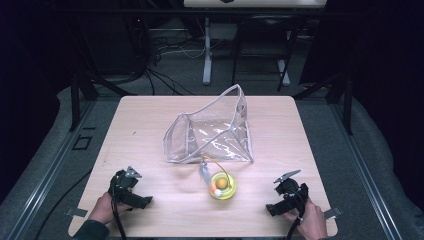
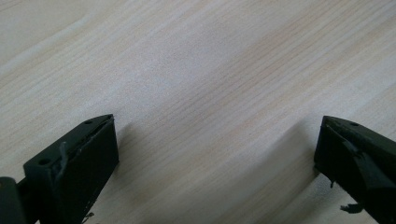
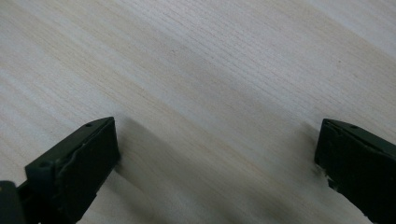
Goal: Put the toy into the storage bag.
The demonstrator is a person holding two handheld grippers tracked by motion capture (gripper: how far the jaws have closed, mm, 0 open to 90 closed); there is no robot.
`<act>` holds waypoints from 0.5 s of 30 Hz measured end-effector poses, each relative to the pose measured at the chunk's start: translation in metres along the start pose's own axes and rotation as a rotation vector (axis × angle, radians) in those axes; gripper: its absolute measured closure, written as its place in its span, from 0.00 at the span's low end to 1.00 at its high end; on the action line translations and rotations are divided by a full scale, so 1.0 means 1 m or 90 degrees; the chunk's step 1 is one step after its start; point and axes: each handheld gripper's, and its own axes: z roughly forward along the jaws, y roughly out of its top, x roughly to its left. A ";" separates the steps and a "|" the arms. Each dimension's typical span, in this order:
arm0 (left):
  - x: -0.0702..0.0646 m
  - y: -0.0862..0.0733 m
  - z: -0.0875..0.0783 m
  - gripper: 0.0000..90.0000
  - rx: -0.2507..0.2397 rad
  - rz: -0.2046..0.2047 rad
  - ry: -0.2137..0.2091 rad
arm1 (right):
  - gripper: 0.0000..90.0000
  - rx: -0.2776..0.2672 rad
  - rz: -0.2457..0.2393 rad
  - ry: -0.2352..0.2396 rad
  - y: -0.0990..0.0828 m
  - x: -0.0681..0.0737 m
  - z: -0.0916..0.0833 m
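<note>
Here, 2 wide-open tools (image 1: 131, 187) (image 1: 289, 196) on table (image 1: 165, 200).

You get a brightly lit table (image 1: 150, 125) under overhead light, while the room around it falls away into near black. Glare streaks the clear plastic bag (image 1: 210, 135), and the high view is soft and grainy. In both gripper views the wood grain is sharp, the jaws are dark and slightly blurred, and soft shadows lie beside them.
</note>
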 end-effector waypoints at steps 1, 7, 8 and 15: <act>0.000 0.000 0.000 0.00 -0.001 0.000 0.000 | 0.00 0.001 0.000 0.000 0.000 0.000 0.000; 0.000 0.000 0.000 0.00 -0.002 0.001 0.000 | 0.00 0.000 0.003 -0.001 0.001 0.000 0.001; 0.000 0.000 0.000 0.00 -0.002 0.001 0.000 | 0.00 0.010 0.003 -0.002 0.002 0.000 0.000; 0.000 -0.002 -0.001 0.00 -0.007 -0.002 0.000 | 0.00 0.004 0.004 -0.005 0.008 -0.002 -0.009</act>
